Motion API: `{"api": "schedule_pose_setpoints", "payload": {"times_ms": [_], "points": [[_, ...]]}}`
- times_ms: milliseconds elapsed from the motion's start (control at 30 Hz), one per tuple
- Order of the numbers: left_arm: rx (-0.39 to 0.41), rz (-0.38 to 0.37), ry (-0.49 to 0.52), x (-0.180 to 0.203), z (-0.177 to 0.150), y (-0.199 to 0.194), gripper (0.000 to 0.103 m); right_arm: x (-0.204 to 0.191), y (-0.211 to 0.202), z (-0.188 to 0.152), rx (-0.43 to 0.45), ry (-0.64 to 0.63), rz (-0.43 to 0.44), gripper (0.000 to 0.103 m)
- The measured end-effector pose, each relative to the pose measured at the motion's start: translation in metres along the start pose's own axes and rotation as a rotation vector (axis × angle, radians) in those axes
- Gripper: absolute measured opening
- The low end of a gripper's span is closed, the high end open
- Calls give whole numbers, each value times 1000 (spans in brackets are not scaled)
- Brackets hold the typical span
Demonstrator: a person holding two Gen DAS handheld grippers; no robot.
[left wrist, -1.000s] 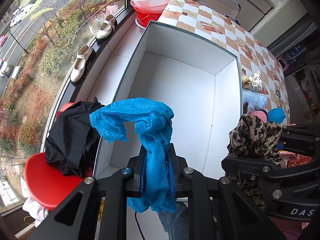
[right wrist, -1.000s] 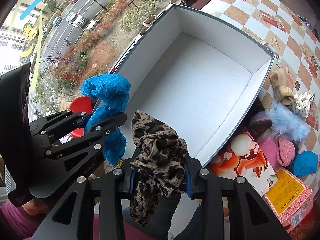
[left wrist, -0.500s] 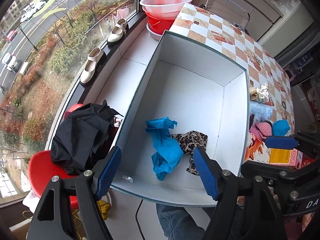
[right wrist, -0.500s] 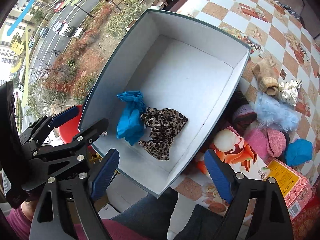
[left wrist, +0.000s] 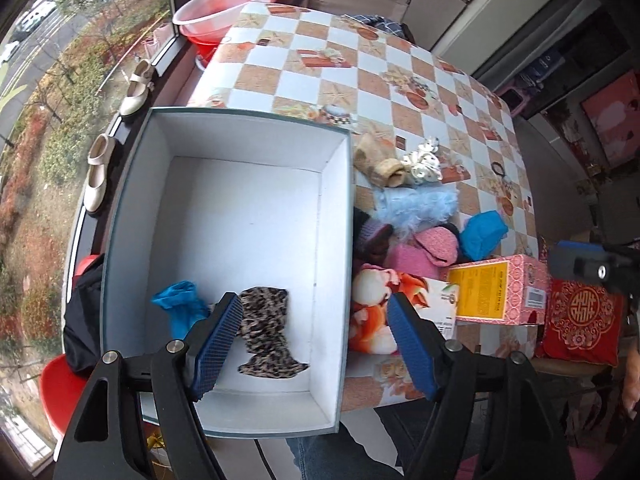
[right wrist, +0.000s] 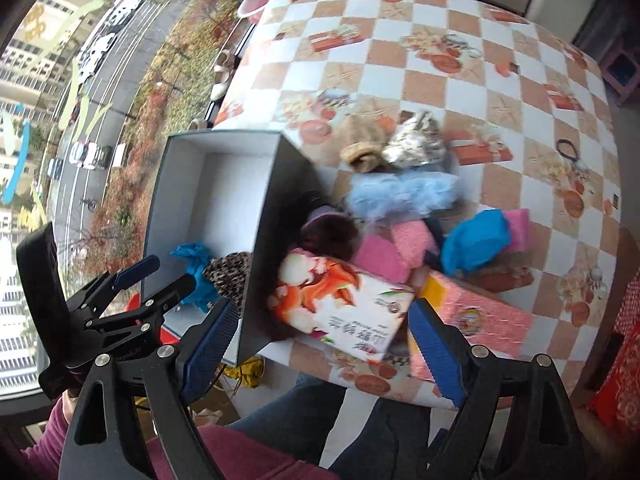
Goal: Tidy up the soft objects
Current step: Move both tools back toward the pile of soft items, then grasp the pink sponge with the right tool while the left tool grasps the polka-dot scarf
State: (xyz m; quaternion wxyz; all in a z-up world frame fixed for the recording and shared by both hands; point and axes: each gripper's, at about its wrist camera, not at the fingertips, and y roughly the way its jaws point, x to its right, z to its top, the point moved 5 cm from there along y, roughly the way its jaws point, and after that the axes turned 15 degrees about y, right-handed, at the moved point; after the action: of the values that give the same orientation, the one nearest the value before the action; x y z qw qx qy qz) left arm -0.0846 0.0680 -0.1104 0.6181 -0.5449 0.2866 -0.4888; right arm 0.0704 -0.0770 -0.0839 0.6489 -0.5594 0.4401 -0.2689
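Observation:
A white open box (left wrist: 336, 200) stands at the table's left edge. A blue cloth (left wrist: 180, 308) and a leopard-print cloth (left wrist: 268, 332) lie at its near end; both also show in the right wrist view, the blue one (right wrist: 194, 256) beside the leopard one (right wrist: 232, 272). My left gripper (left wrist: 316, 344) is open and empty above the box's near right side. My right gripper (right wrist: 320, 344) is open and empty above the cartons. A pile of soft things lies right of the box: light blue fluffy piece (left wrist: 416, 204), pink pieces (left wrist: 436, 244), blue cloth (left wrist: 482, 234), beige sock (left wrist: 380, 164).
A fruit-print carton (left wrist: 400, 312) and a pink carton (left wrist: 500, 292) lie near the table's front edge. A red cushion (left wrist: 580, 324) is at the right. Basins (left wrist: 224, 4) and shoes (left wrist: 96, 176) sit by the window. A black garment (left wrist: 82, 316) lies on a red stool.
Both grippers opened and dropped the blue and leopard cloths into the box. Both then pulled back and swung right, toward the pile beside the box.

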Motion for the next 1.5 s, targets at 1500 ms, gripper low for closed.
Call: {"api": "schedule_pose_setpoints", "payload": {"times_ms": [1500], "points": [[-363,123,322,111,200,245,79,243,125,119,-39,229,-126,103]]}}
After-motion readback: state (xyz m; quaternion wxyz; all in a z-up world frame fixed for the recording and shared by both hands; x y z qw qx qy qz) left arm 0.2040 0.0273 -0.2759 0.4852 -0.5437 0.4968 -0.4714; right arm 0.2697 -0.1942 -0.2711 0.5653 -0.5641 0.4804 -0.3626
